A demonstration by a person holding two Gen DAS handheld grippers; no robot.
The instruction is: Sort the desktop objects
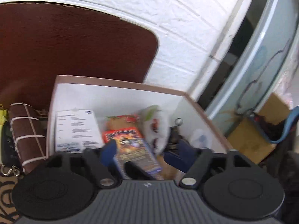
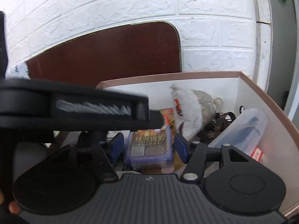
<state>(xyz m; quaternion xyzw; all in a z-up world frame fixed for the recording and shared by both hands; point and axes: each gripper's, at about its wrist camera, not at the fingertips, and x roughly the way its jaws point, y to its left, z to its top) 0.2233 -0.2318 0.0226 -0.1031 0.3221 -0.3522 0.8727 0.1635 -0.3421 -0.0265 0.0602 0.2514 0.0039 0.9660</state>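
Note:
A white box with a pink rim holds the sorted things; it also shows in the right wrist view. Inside lie a blue-edged card pack, a white leaflet, a white plastic bag, a dark strap with buckle and a clear plastic case. My left gripper is open over the card pack. My right gripper is open, its blue pads either side of the pack. The left gripper's black body crosses the right wrist view.
A dark brown board leans on the white brick wall behind the box. A brown roll tied with white string lies left of the box. Cardboard boxes and a blue bin stand at the right.

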